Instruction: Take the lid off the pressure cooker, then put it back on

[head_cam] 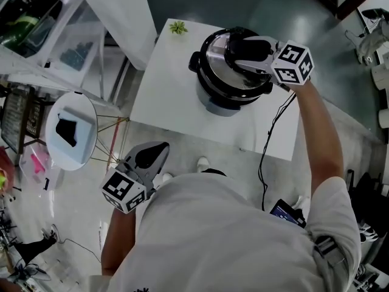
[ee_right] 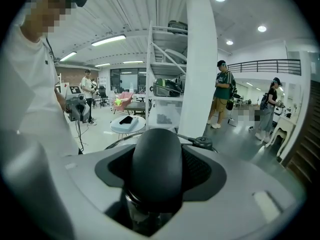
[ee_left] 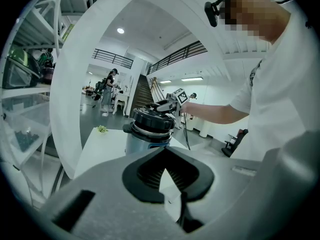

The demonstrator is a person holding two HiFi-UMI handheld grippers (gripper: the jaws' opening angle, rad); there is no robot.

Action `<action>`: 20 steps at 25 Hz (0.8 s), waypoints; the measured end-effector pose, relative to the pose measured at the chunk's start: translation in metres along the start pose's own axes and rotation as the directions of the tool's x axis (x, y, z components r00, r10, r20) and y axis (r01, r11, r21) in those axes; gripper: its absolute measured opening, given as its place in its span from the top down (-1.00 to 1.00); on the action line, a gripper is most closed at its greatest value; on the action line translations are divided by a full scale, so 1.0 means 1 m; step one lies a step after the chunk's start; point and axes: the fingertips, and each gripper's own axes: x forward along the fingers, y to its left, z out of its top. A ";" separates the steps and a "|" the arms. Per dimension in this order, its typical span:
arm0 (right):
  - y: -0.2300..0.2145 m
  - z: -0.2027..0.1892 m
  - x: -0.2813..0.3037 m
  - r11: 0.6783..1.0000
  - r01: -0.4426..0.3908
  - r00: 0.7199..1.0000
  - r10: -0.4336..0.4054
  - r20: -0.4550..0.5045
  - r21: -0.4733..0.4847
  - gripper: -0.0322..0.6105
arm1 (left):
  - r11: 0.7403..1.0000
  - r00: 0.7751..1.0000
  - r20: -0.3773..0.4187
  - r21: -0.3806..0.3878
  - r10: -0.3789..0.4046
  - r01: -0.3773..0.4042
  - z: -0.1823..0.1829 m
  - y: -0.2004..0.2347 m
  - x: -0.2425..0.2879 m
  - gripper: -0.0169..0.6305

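Note:
The pressure cooker (head_cam: 214,100) stands on a white table (head_cam: 164,96). Its steel lid (head_cam: 216,53) is over the pot, and I cannot tell whether there is a gap under it. My right gripper (head_cam: 238,50) comes in from the right and is shut on the lid's black handle (ee_right: 156,166), which fills the space between its jaws (ee_right: 156,151). My left gripper (head_cam: 155,157) hangs low beside my body, off the table's near left corner, shut and empty (ee_left: 165,156). In the left gripper view the cooker (ee_left: 145,136) shows ahead with the right gripper (ee_left: 167,104) on top.
A small green plant (head_cam: 178,27) sits at the table's far left corner. A black cable (head_cam: 273,132) runs off the near right side to the floor. A round side table (head_cam: 70,132) and shelves (head_cam: 55,35) stand to the left. People stand in the background.

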 end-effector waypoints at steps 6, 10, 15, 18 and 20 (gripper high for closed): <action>0.005 0.009 -0.023 0.999 0.049 0.999 -0.049 0.012 0.001 -0.01 | 0.999 0.999 -0.006 0.018 -0.045 0.045 -0.001 -0.002 -0.002 0.93; 0.008 0.001 -0.048 0.994 0.103 0.995 -0.103 0.006 0.019 -0.01 | 0.995 0.996 -0.012 0.029 -0.091 0.092 -0.002 -0.007 0.003 0.93; 0.012 -0.017 -0.086 0.982 0.181 0.983 -0.181 -0.008 0.060 -0.01 | 0.987 0.987 -0.025 0.046 -0.156 0.157 -0.002 -0.017 0.012 0.93; 0.018 -0.031 -0.112 0.969 0.231 0.973 -0.230 -0.020 0.090 -0.01 | 0.977 0.979 -0.044 0.061 -0.200 0.203 -0.001 -0.024 0.020 0.93; 0.024 -0.043 -0.128 0.959 0.262 0.965 -0.260 -0.030 0.112 -0.01 | 0.969 0.971 -0.058 0.072 -0.234 0.238 -0.002 -0.030 0.026 0.93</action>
